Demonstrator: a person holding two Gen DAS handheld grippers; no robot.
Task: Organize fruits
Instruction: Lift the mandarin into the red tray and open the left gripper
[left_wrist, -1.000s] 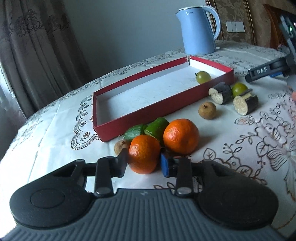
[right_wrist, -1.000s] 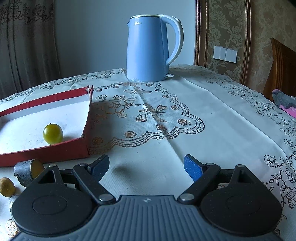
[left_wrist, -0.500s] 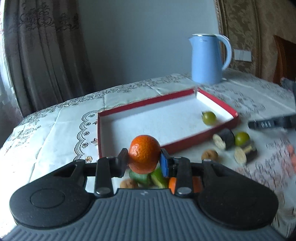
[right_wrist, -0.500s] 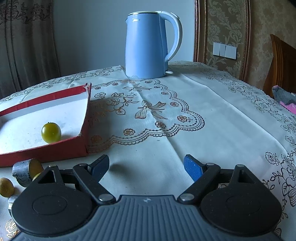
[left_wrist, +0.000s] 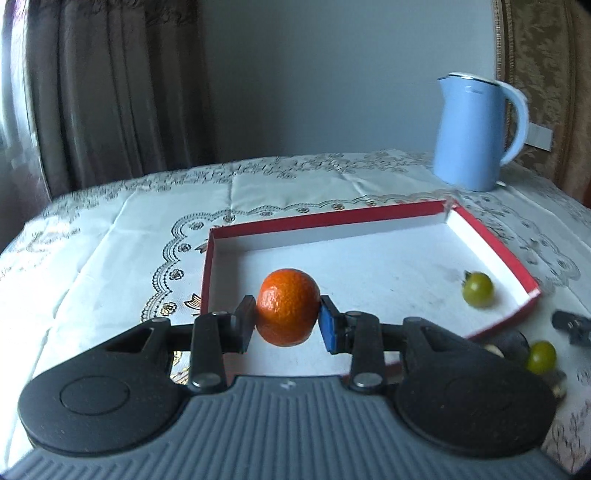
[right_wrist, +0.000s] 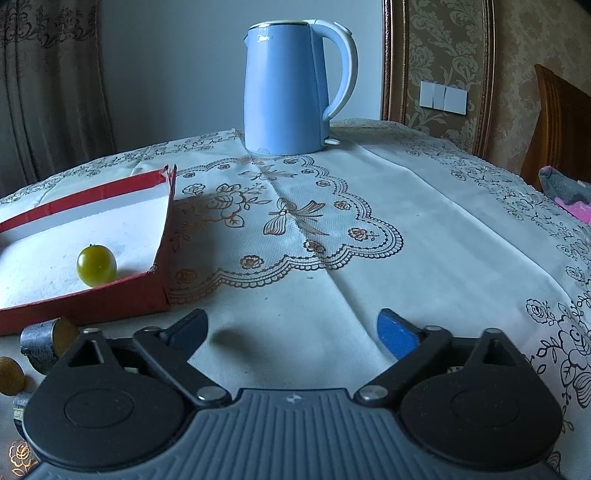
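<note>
Orange carried over the box for sorting.
Left wrist view: the orange (left_wrist: 288, 307) is clamped by the left gripper (left_wrist: 287, 325) above the near-left part of the red box (left_wrist: 491, 242) (green fruit (left_wrist: 478, 289) far right). Right wrist view: the right gripper (right_wrist: 291, 334), just widened, stands wide and empty, kept clear over the tablecloth (right_wrist: 424, 236).

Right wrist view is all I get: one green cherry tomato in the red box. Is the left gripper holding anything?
Observer: Yes. The left gripper is shut on a tangerine, which the left wrist view shows raised over the left part of the red box.
Operator: Any more tomatoes outside the box?
Observer: A second green cherry tomato lies on the tablecloth just outside the box's near right corner.
Operator: Left half of the box, anything in it?
Observer: No. The white floor that shows there is bare, and the green cherry tomato at the right end is the only thing inside.
</note>
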